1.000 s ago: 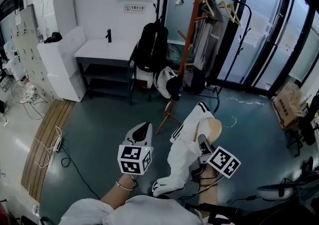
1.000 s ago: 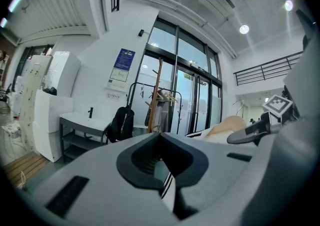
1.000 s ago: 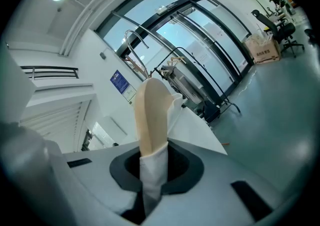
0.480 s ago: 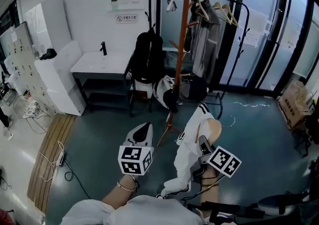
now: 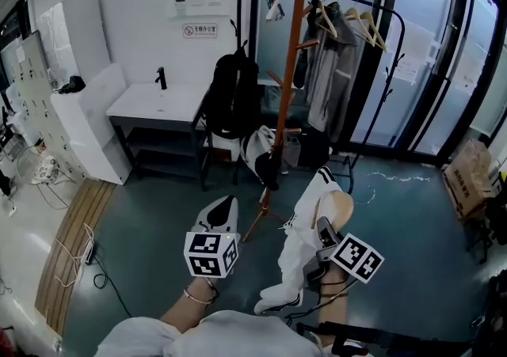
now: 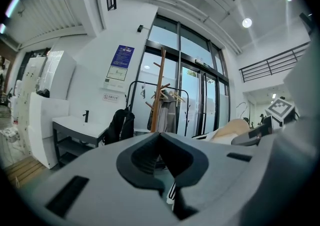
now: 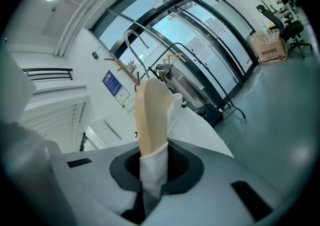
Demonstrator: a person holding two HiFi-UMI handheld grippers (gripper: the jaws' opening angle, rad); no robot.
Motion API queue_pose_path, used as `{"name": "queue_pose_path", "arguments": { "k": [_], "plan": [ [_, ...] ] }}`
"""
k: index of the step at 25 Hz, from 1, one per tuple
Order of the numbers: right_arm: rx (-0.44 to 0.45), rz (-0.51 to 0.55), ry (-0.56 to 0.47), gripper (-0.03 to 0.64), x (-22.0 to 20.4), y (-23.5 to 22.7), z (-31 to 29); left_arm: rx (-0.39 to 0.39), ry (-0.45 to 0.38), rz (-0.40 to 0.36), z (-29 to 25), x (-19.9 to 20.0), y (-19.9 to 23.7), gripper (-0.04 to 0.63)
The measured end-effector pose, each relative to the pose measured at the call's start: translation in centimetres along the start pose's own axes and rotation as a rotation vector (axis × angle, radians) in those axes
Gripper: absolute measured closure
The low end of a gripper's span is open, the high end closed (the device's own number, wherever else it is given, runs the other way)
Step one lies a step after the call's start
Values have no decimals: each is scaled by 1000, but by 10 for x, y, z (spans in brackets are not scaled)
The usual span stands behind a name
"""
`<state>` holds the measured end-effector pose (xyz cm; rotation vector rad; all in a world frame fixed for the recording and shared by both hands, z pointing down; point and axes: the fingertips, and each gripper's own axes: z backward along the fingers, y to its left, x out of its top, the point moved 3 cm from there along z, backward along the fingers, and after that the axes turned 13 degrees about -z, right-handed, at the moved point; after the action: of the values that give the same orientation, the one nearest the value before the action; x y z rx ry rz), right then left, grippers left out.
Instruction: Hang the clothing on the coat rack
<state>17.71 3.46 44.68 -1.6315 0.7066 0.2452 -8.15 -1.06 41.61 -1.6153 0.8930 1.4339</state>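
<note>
**Closing on rack, load in right gripper**

Both grippers went forward with the walk. The orange-brown wooden coat rack [image 5: 287, 78] is nearer now, upright, at 11 o'clock from the right gripper [image 5: 323, 230]. That gripper is clamped on the white black-striped garment [image 5: 299, 248], which is draped over a tan wooden hanger [image 5: 339, 206] with its long axis toward 12. The left gripper [image 5: 223, 209] is closed and empty, held level at 9 o'clock.

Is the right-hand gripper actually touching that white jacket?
Touching. The right gripper view shows the right gripper with its jaws shut on the white jacket, draped over its wooden hanger.
</note>
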Motion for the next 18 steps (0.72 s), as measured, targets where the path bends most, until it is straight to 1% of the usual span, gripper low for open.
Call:
{"name": "queue_pose_path", "arguments": {
  "k": [5,12,18],
  "plan": [
    [-5,3,-4,581,16,-7,-13,-4,10,15,-21,-6,-3,588],
    [-21,-20,-8,581,29,-16,-28,-37,31,22,-46,-14,-7,588],
    [-21,-18,-27,581,43,-19,-49,-61,14,9,-76,-13,-4,588]
  ]
}}
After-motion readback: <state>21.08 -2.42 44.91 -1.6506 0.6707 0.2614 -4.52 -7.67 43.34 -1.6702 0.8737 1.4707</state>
